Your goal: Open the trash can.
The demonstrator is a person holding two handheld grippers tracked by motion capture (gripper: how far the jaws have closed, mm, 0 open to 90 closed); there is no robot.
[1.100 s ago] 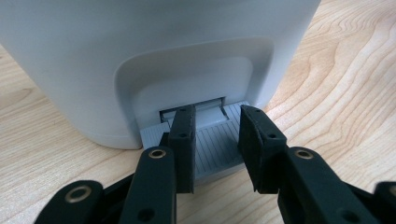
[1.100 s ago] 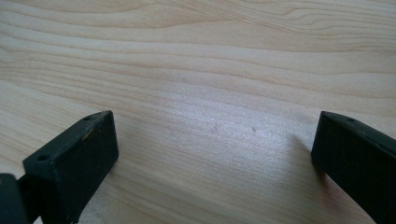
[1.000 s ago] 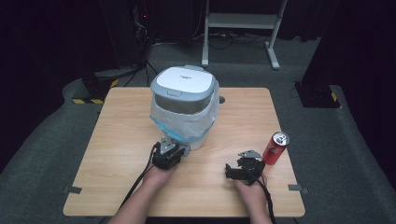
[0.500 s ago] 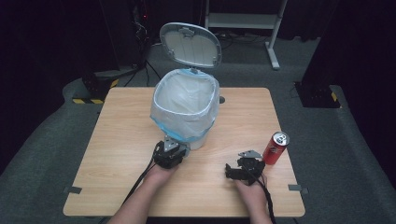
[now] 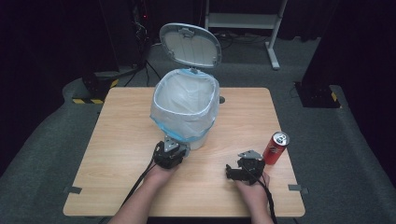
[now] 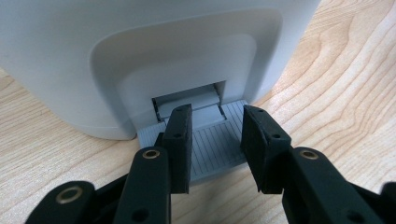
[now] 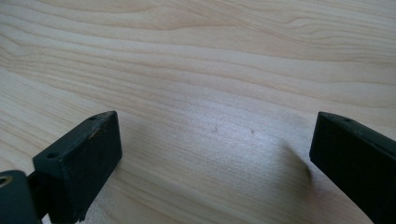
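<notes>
From above, my wooden bench (image 5: 116, 140) carries the bin (image 5: 185, 109), lid (image 5: 190, 45) up. My left gripper (image 6: 212, 135) presses its pedal (image 6: 212, 149), jaws partly released. My right gripper (image 7: 210, 154) gapes wide over bare wood

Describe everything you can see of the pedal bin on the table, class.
The pedal bin is pale grey-white, apparently plastic, standing upright at the middle of the wooden table. Its rounded lid is tipped up and back, so the bin is open. A translucent liner bag with a blue edge folds over the rim. At the base a ribbed grey pedal juts from a recess; the left tongs rest on it, jaws slightly apart.
</notes>
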